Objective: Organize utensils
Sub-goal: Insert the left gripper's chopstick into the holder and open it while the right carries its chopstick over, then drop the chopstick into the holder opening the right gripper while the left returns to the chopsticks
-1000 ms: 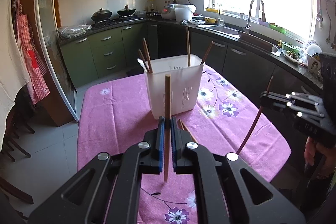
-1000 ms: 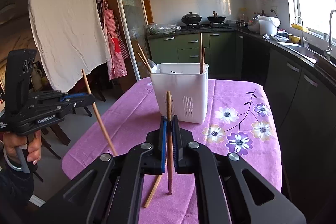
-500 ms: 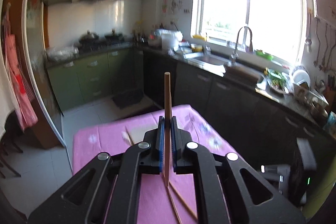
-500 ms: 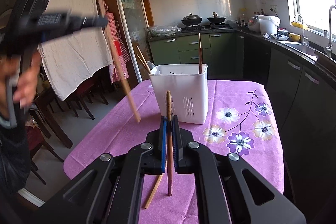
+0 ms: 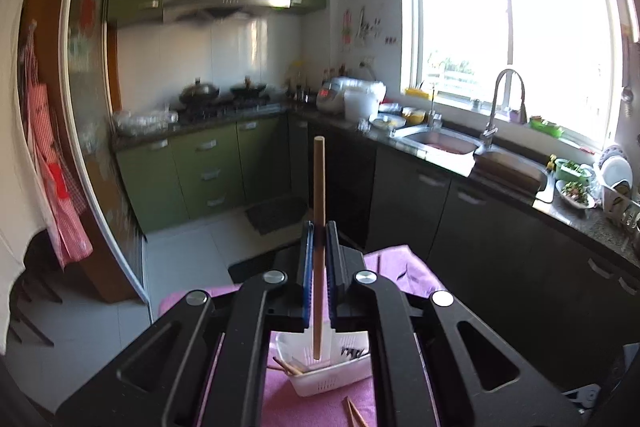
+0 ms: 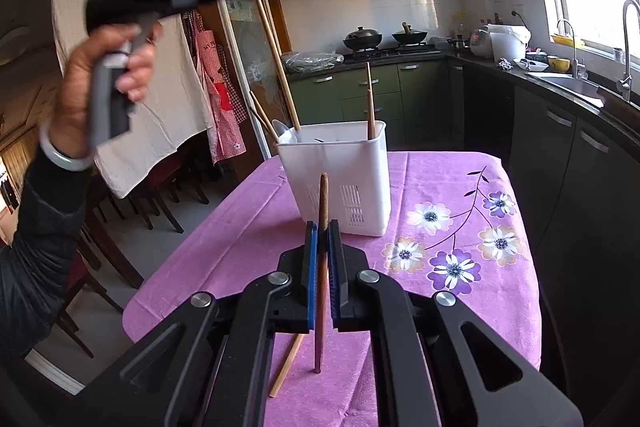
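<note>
Left gripper [image 5: 318,239]: black two-finger tool with blue pads, clamped on a pale wooden chopstick [image 5: 319,211]; raised above the table, held in a hand [image 6: 86,79]
Pale wooden chopstick: long axis near upright, upper end toward the kitchen cabinets, lower tip over the white slotted plastic utensil holder [image 5: 332,373]; seen slanted in the right wrist view [image 6: 272,43], tip at the holder's rim
Right gripper [image 6: 323,255]: closed on a darker brown wooden chopstick [image 6: 322,227]
Darker chopstick: near upright, lower tip just over the pink flowered tablecloth [image 6: 440,187]
Utensil holder: stood on the tablecloth, several chopsticks inside
Loose chopstick [image 6: 286,363]: laid flat on the cloth beside the right gripper
</note>
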`<state>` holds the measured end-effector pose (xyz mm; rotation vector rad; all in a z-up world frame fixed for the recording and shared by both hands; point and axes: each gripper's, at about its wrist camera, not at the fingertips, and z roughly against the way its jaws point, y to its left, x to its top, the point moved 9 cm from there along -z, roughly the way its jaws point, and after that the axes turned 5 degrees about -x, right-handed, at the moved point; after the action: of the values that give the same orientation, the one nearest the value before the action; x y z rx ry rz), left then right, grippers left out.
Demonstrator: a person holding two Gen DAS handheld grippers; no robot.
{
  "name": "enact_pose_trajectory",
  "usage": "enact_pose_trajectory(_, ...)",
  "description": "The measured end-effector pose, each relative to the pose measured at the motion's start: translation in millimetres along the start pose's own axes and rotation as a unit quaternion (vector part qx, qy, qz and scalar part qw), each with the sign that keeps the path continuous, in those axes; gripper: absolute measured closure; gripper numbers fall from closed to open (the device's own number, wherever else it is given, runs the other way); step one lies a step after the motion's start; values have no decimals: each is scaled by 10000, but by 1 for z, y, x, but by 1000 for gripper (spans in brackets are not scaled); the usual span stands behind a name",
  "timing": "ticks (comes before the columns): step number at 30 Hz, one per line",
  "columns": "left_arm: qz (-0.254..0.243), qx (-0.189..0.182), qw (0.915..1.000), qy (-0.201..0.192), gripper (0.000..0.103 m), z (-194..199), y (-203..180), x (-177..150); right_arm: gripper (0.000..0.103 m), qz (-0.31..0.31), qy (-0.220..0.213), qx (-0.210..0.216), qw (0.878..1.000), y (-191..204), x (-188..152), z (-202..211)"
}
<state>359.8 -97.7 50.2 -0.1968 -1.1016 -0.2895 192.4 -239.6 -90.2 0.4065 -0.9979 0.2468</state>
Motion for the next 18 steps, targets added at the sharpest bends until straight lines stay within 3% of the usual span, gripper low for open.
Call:
enact_pose_trajectory(5, 115, -33, 9987, 494, 97, -32, 11, -39, 97, -30, -7, -12, 10000, -1, 3, -1)
enact_pose_trajectory(9, 119, -54, 9979, 627, 96, -36, 16, -57, 97, -28, -103, -40, 9999, 0, 12, -1)
enact_pose_trajectory(11, 144, -112, 9980, 606, 90, -29, 16, -62, 97, 17, -203, -37, 9998, 1, 24, 1)
enact_pose_trajectory(13, 172, -151, 9982, 552, 75, -19, 17, -67, 97, 99, -327, -48, 9994, 3, 40, 3)
enact_pose_trajectory(18, 214, -193, 9988, 387, 65, 21, 18, -93, 97, 308, -985, 84, 9946, 21, 103, 16)
